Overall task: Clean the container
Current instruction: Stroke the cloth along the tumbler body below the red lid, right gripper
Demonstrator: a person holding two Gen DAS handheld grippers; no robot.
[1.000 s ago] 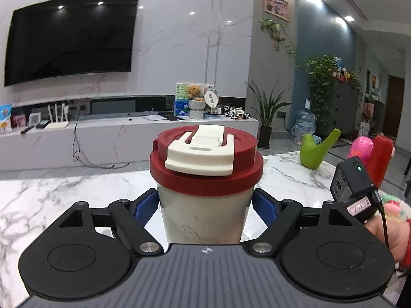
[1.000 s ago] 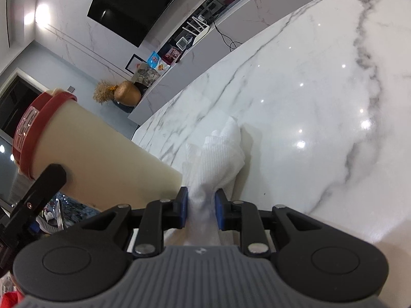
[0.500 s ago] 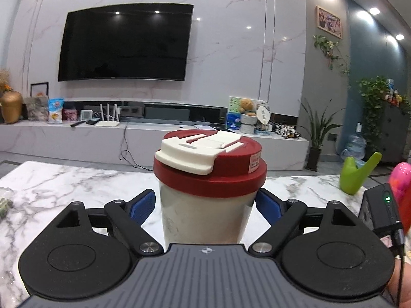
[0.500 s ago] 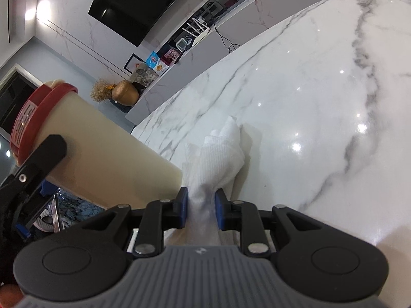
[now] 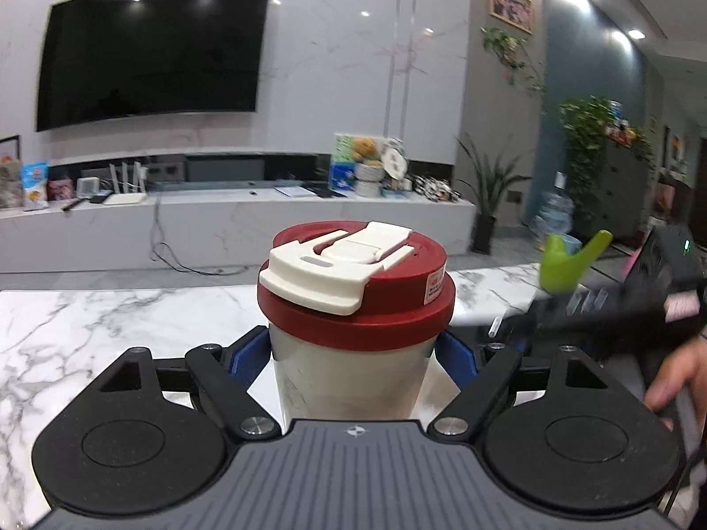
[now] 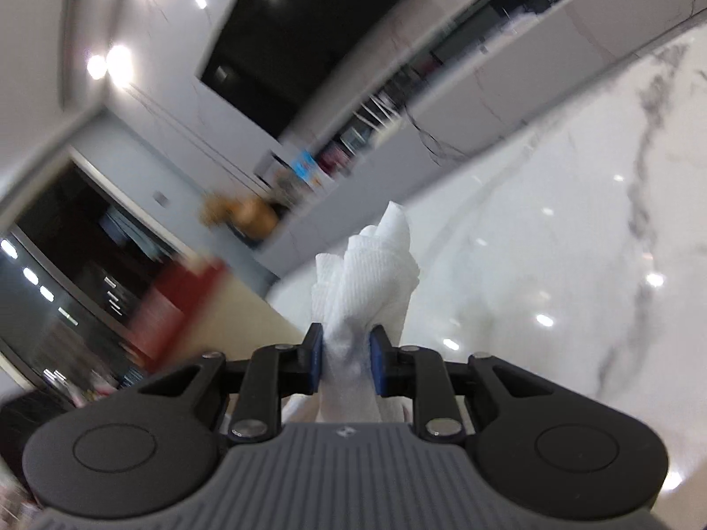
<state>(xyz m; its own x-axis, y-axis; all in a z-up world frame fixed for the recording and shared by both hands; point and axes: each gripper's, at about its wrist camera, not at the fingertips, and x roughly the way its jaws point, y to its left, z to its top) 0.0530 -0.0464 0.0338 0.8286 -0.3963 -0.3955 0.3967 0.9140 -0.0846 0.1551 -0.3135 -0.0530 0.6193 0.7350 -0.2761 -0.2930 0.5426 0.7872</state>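
Observation:
A cream cup (image 5: 349,380) with a red lid (image 5: 397,309) and a white flip cap stands upright between my left gripper's blue pads. My left gripper (image 5: 353,360) is shut on its body above the marble table (image 5: 88,335). My right gripper (image 6: 347,355) is shut on a wad of white paper towel (image 6: 371,274), lifted above the table. The cup shows blurred at the left of the right wrist view (image 6: 229,304), beside the towel. The right gripper appears blurred at the right of the left wrist view (image 5: 618,309).
A green watering can (image 5: 570,265) stands on the far right of the table. Beyond the table are a TV (image 5: 150,48), a low white cabinet (image 5: 229,225) and potted plants (image 5: 490,194).
My right gripper has risen and swung fast, lifting the towel away from the table; its view is now blurred. My left gripper has turned a little with the cup.

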